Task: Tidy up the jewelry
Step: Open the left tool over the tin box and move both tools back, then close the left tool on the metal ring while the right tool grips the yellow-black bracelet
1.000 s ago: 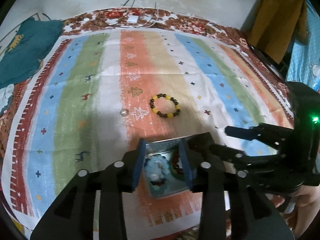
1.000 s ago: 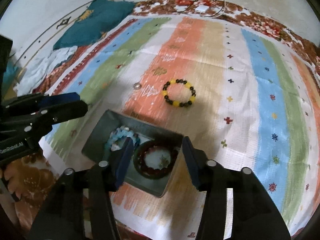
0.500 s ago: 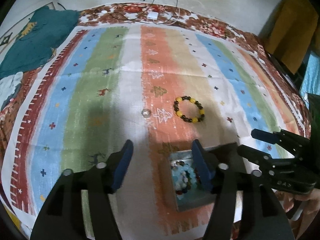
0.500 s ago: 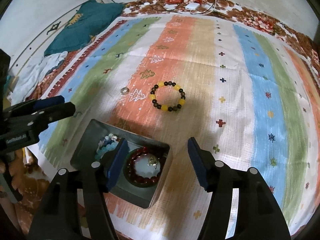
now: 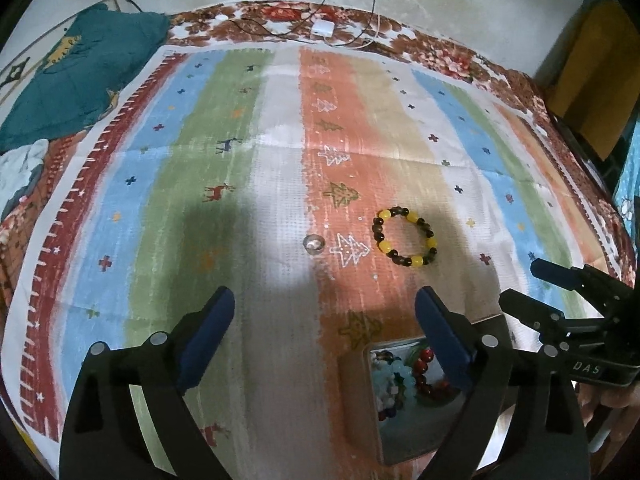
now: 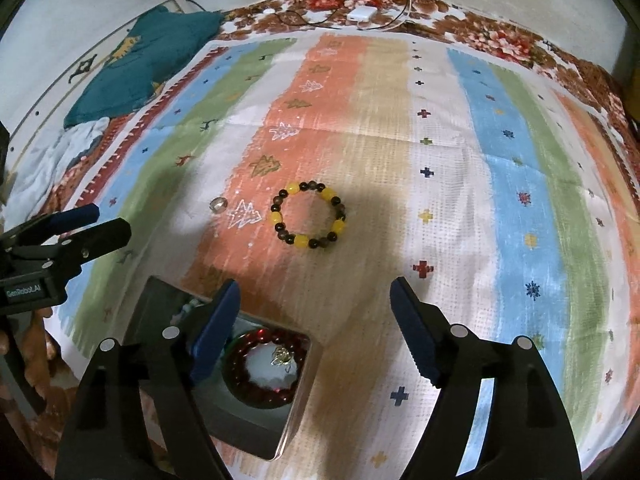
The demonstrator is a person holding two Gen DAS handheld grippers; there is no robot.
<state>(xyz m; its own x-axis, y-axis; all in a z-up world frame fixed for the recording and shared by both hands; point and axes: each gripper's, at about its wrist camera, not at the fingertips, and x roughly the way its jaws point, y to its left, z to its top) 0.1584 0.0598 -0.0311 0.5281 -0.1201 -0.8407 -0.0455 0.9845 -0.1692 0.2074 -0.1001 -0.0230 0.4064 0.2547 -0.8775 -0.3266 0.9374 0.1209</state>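
A yellow-and-dark beaded bracelet (image 5: 405, 241) (image 6: 309, 215) lies on the orange stripe of the striped cloth. A small silver ring (image 5: 313, 243) (image 6: 218, 204) lies just left of it. A grey metal box (image 5: 372, 412) (image 6: 256, 438) at the near edge holds a red bead bracelet (image 6: 264, 368) and a pale blue beaded one (image 5: 386, 384). My left gripper (image 5: 325, 334) is open and empty, above the cloth left of the box. My right gripper (image 6: 314, 330) is open and empty, over the box's right side, short of the yellow bracelet.
A teal cushion (image 5: 76, 76) and white cloth lie at the far left. A white charger with cables (image 5: 323, 28) sits at the far edge by the wall. A yellow-brown object (image 5: 592, 76) stands at the right.
Both grippers have opened wide. The left gripper has moved left, away from over the box. The right gripper has moved right and forward, so the yellow bracelet is nearer.
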